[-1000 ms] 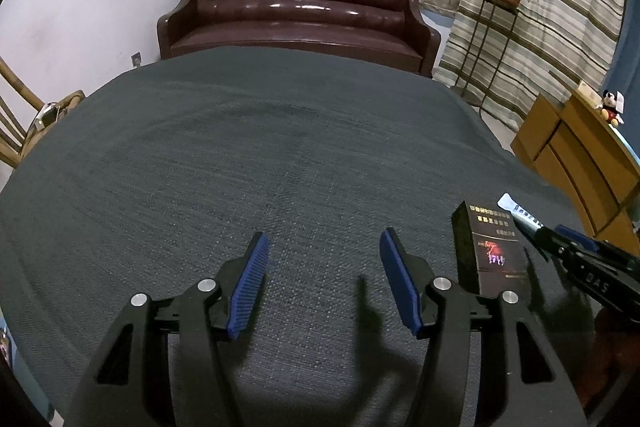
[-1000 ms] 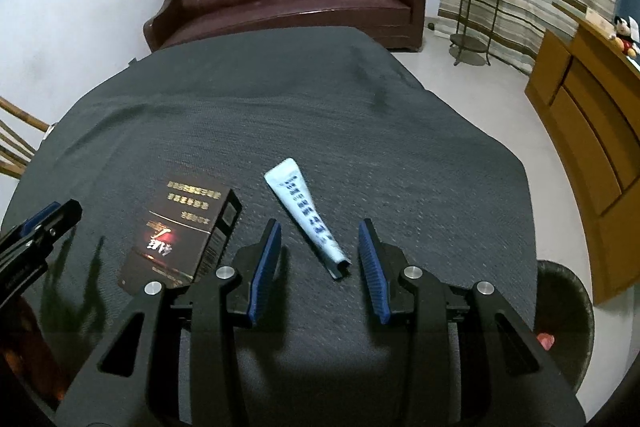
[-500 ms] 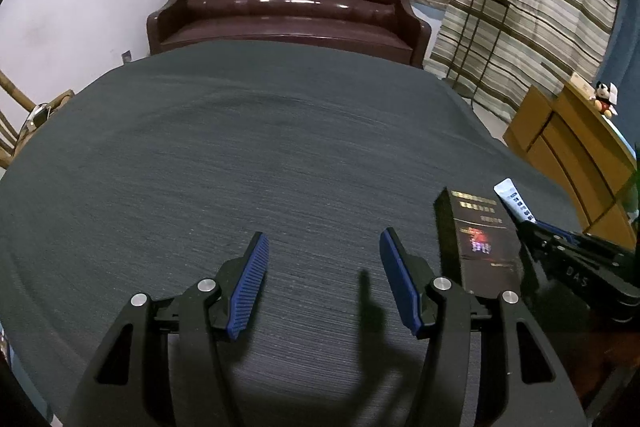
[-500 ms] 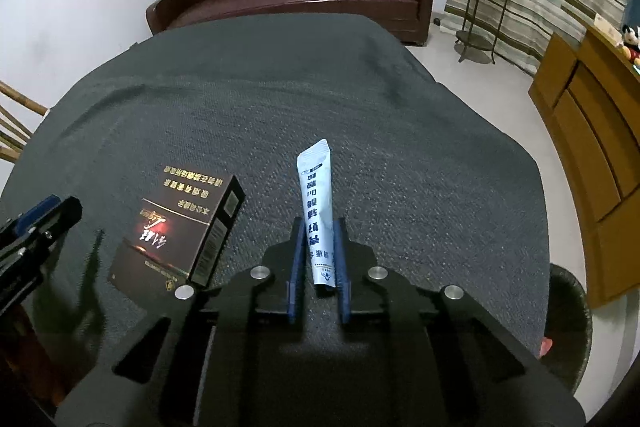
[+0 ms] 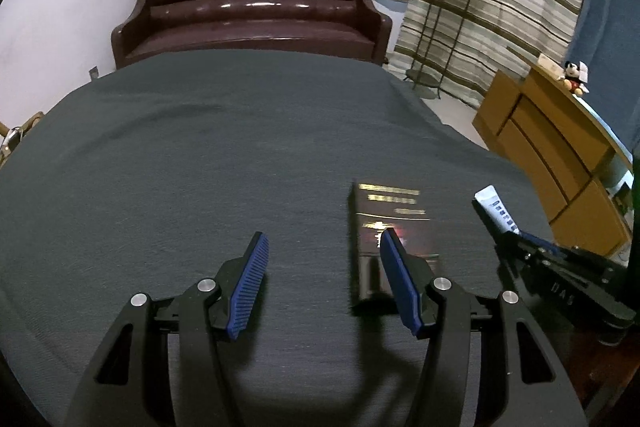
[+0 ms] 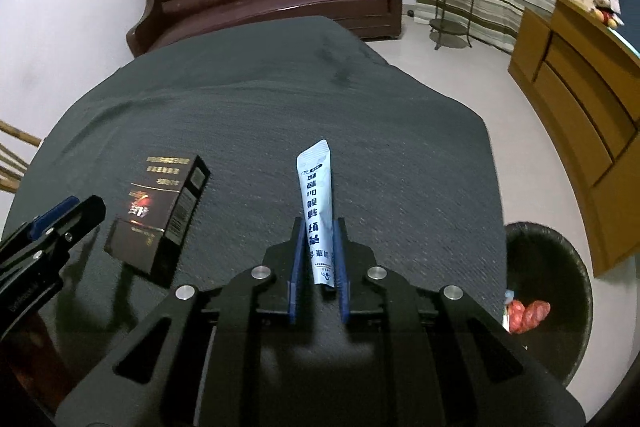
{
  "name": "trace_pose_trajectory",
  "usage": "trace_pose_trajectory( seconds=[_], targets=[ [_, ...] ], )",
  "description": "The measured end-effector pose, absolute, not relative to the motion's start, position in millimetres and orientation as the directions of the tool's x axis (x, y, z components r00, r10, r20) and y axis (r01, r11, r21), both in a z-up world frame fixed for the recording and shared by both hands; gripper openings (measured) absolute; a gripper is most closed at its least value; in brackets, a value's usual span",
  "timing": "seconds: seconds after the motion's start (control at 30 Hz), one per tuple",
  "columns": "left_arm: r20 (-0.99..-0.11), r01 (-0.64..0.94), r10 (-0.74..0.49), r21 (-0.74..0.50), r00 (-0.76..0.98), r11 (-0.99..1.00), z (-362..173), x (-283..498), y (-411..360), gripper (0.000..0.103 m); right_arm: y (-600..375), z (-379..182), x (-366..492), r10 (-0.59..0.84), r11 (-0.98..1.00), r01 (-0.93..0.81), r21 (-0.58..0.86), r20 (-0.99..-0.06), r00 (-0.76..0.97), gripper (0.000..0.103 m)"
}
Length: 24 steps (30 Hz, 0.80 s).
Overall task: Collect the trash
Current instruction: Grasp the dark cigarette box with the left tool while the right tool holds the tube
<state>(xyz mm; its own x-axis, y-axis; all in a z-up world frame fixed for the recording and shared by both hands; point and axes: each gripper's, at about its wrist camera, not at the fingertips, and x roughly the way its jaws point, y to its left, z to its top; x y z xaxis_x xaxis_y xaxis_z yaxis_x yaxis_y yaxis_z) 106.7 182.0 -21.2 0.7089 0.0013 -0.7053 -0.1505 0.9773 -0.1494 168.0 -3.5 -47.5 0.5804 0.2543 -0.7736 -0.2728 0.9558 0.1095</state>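
Note:
My right gripper [image 6: 318,233] is shut on a light blue tube [image 6: 317,203] and holds it above the dark grey tablecloth [image 6: 280,99]; the tube also shows in the left wrist view [image 5: 496,209]. A black carton [image 6: 160,215] lies on the cloth to the left of it. In the left wrist view the carton [image 5: 394,223] lies just right of my open, empty left gripper [image 5: 322,247], whose right finger overlaps it. A black trash bin [image 6: 552,291] with red scraps inside stands on the floor at the lower right.
A brown leather sofa [image 5: 248,15] stands beyond the table's far edge. A wooden cabinet [image 6: 584,107] with a plush toy on it is at the right. A plant stand [image 5: 440,27] stands by striped curtains. A wooden chair [image 6: 12,155] shows at the left.
My right gripper closed on the tube, lifted it off the cloth and swung right, bringing the bin into view. My left gripper moved right toward the carton, still open.

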Motion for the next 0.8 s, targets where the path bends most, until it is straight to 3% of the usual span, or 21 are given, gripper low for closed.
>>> trace_pose_trajectory(
  seconds=[0.37,0.8],
  targets=[
    [-0.700,-0.086,-0.035,-0.137,0.713,0.987,-20.5,127.1,150.2,0.058,-19.4,-50.6,163.4,0.258,0.959,-0.249,0.133,-0.769,0.585,0.014],
    [-0.770,-0.074,-0.036,-0.107,0.636,0.991,-42.2,146.5,136.6,0.058,-28.2,-53.4,167.6,0.284,0.953,-0.262,0.154,-0.761,0.584,0.014]
  ],
)
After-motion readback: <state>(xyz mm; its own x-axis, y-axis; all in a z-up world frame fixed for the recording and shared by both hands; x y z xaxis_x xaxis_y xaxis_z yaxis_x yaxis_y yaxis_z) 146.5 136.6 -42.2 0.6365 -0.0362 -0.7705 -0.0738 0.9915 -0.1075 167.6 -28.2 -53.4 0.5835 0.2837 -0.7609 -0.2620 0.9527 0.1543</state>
